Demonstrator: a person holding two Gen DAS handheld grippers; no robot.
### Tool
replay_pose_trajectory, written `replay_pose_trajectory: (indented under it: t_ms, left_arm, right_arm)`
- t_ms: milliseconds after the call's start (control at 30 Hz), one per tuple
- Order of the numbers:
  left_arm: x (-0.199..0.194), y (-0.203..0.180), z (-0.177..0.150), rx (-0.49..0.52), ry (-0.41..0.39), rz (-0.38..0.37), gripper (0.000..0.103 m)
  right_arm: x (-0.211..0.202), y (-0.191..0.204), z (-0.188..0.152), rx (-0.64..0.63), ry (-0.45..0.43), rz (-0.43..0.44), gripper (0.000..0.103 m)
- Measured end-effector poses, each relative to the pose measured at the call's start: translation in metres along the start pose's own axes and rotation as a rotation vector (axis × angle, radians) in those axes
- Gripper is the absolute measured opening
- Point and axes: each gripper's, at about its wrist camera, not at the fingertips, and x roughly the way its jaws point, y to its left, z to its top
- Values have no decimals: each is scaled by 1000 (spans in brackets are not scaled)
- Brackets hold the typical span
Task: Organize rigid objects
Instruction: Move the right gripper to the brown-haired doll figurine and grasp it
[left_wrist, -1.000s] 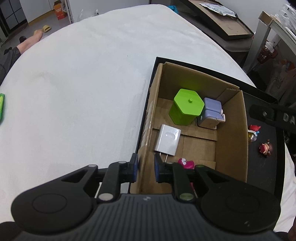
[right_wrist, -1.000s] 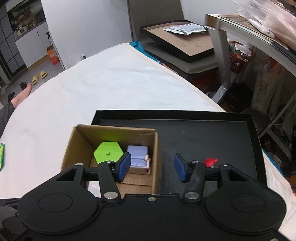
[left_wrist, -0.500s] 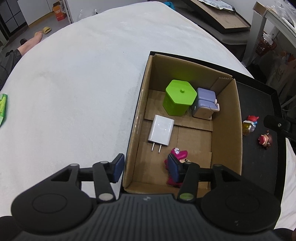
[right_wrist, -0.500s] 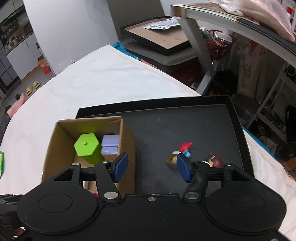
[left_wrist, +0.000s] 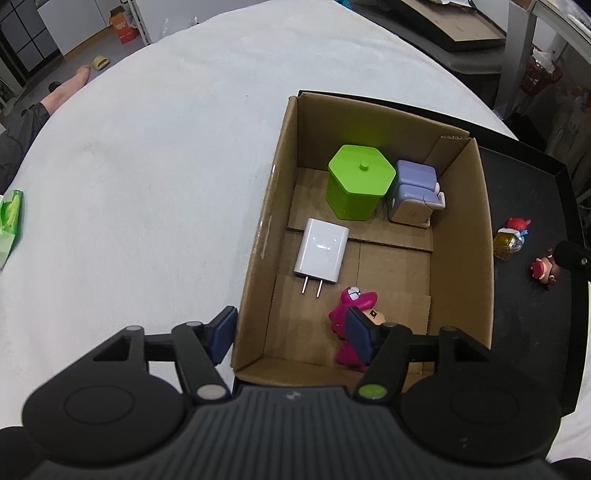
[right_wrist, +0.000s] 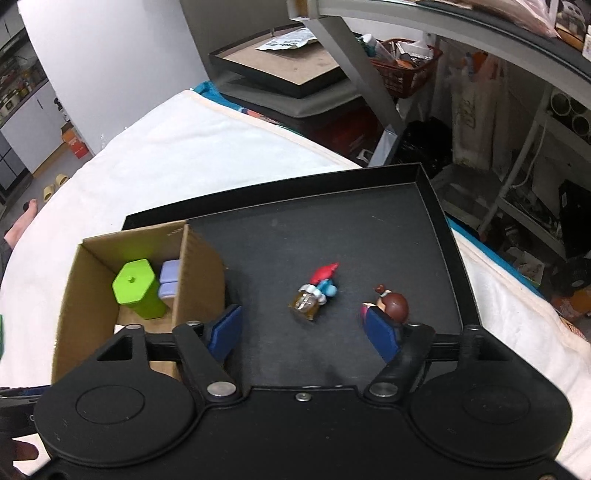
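In box (left_wrist: 458, 236), charger (left_wrist: 322, 249) flat, prongs twd left gripper (left_wrist: 291, 334).

downward wrist views, shared cardboard box (left_wrist: 458, 236)

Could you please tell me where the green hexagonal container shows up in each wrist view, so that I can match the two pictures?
Left wrist: the green hexagonal container stands upper centre, in the far end of the cardboard box, left of the lavender toy.
Right wrist: the container sits at the left edge, inside the same box.
Shared landmark: the black tray under the box.
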Motion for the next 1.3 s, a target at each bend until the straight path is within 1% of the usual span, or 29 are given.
replay_pose_trajectory:
  t_ms: [67,533,700,1067,1300]
  left_arm:
    - [1,-3,1,3,1,9,66]
    - [11,-17,5,23,9,82,75]
    - [14,-21,7,30,7,105,76]
    - [21,-23,11,25,15,131,77]
    - [23,-23,14,21,22,134,77]
  right_arm:
    - [2,-5,-1,6,4,-4,77]
    - [22,-47,-7,63,29,-23,77]
    - [31,-60,-7,87,36,-29,77]
    - [52,-80,-5,127,79,-44,77]
    - [68,-78,-2,93,98,-69,77]
